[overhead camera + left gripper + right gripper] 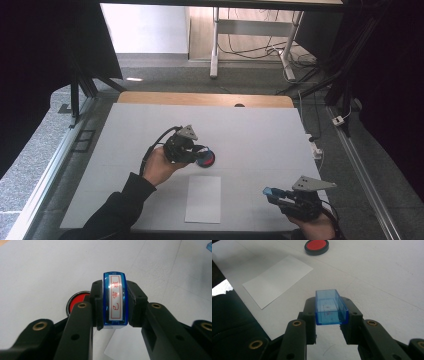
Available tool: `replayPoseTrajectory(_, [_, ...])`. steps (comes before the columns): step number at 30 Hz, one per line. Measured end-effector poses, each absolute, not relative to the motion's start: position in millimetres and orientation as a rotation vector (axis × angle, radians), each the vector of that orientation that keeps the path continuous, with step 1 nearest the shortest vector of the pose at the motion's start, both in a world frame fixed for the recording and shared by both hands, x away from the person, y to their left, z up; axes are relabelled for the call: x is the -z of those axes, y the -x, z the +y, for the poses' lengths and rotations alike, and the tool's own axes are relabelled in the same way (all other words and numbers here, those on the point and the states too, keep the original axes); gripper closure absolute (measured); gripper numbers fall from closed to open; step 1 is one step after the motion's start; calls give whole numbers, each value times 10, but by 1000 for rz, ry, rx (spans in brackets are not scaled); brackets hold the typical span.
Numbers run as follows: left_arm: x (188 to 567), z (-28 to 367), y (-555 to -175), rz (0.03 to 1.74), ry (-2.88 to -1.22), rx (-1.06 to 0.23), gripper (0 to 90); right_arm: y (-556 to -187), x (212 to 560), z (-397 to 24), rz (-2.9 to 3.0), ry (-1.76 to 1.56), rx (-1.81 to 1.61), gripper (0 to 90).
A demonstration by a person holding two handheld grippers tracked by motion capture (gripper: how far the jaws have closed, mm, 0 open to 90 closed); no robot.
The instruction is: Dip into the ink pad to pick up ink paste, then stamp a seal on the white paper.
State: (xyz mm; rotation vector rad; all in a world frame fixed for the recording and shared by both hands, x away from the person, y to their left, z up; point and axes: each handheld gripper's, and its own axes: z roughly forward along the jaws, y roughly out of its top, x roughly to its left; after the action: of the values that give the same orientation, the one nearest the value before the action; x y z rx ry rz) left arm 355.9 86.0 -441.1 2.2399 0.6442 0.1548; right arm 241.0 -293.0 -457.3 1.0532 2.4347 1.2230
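1. The white-covered table (150, 130) carries a white rectangular sheet of paper (203, 199), which lies near the person's edge between the two hands, its long axis running away from the person.
2. The left gripper (200, 155) hangs over the middle of the table, clenched on a blue-framed rectangular stamp with red characters on its white face (116, 300). The jaws press on the stamp's two long sides, so its long axis runs along the jaws and its lettered face looks back at the camera in the left gripper view.
3. The right gripper (272, 193) rests low at the near right of the table, grasping a clear blue plastic stamp cap (330, 307) by its side walls, open hollow upward.
4. The round black ink pad with red centre (205, 159) sits just beyond and below the left jaws, peeping out at their left in the left gripper view (75, 302).
5. Judged from this, the coming move turns on stamp, pad and paper: the pad lies right under the stamp, the paper nearer the person, and the left hand (159, 167) is closer to both than the right hand.
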Motion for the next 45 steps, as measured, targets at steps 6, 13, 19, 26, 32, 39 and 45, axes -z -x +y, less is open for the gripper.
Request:
replayPoseTrajectory(6, [4397,859,-3508,629,-2241,-140,698,-2407,4574,-2928,2440,-1047,-1223,685])
replayPoseTrajectory(13, [4349,866,-3434,609,-2237,-136,698,-2405,4573,-2928,2440,-1044,-1227,685])
replayPoseTrajectory(19, [4321,879,-3377,591,-2233,-122,698,-2408,4574,-2926,2443,-1042,-1229,685])
replayPoseTrajectory(26, [4284,893,-3293,576,-2219,-100,698,-2408,4575,-2927,2445,-1043,-1229,685])
replayPoseTrajectory(32, [4296,901,-3219,596,-2221,-57,698,-2406,4573,-2926,2448,-1038,-1225,685])
replayPoseTrajectory(39, [4314,944,-3129,602,-2211,-43,698,-2405,4572,-2923,2448,-1038,-1217,685])
replayPoseTrajectory(45, [4354,946,-3054,598,-2212,-40,698,-2404,4575,-2913,2452,-1031,-1215,685])
